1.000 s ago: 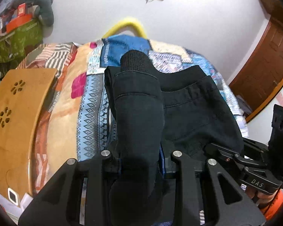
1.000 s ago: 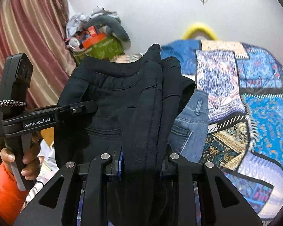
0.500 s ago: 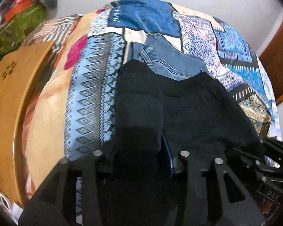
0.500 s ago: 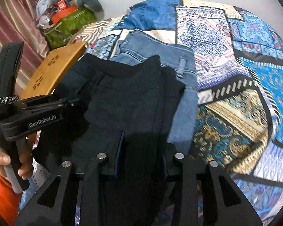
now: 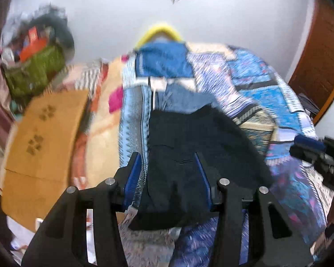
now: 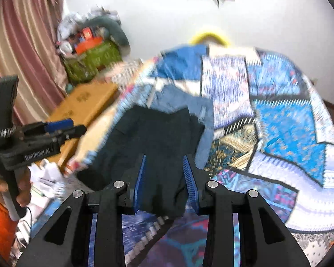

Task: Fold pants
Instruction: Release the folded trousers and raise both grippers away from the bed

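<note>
On the bed, the black pants (image 5: 184,146) lie folded flat on the patchwork quilt (image 5: 267,84), partly on top of some blue jeans (image 5: 184,98). Going left to right: the left gripper (image 5: 169,164) has its fingers wide apart, with the pants lying just past and between them, and the right gripper (image 6: 164,169) is wide apart too, empty (both views are blurry). It looks like the let-go step after a fold. Next move, I think: lift both away without snagging the cloth.
</note>
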`<state>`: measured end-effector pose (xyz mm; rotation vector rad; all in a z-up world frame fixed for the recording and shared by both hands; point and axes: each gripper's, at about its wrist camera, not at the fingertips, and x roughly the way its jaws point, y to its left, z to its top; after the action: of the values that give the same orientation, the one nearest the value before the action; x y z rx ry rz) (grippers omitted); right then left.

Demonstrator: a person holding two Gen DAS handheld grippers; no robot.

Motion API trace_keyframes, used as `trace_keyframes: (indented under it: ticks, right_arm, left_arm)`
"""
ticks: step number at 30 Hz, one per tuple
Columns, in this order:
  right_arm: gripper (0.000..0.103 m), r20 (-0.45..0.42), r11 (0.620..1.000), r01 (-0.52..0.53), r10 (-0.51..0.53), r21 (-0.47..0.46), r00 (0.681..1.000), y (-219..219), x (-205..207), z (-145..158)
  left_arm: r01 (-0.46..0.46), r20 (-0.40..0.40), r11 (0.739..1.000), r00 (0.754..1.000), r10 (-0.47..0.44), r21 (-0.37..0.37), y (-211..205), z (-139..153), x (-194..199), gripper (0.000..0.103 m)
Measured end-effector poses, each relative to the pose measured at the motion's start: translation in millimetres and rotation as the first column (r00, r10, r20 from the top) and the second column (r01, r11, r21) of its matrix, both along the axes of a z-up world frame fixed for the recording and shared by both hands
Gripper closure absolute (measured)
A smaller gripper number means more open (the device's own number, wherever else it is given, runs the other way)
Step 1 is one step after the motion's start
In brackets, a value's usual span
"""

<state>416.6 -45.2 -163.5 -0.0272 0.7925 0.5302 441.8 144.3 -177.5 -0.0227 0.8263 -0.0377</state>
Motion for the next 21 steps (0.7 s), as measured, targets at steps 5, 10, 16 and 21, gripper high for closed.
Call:
trace_keyframes:
  ticks: [5, 10, 16, 21]
  right_arm:
    - [0.071, 0.175, 0.998, -0.018, 0.008, 0.057, 0.985, -10, -62, 69]
    - [0.071, 0.336, 0.988, -0.04, -0.012, 0.147, 0.942, -27, -133, 130]
    - [0.071, 0.509, 0.981, -0.065, -0.036, 0.18, 0.86, -38, -219, 174]
    - [0.068, 0.578, 0.981, -0.063, -0.057, 0.186, 0.814, -41, -273, 184]
  left_arm:
    - [0.028, 0.148, 0.999, 0.988, -0.033, 0.037, -21, 64, -69, 0.055]
    - [0.061, 0.319, 0.998, 0.946, -0.06, 0.009, -38, 131, -151, 0.055]
    - [0.066, 0.485, 0.998, 0.872, -0.068, 0.02, -58, 187, -245, 0.055]
    - [0.031, 0.554, 0.999, 0.832, -0.03, 0.008, -64, 209, -303, 0.043]
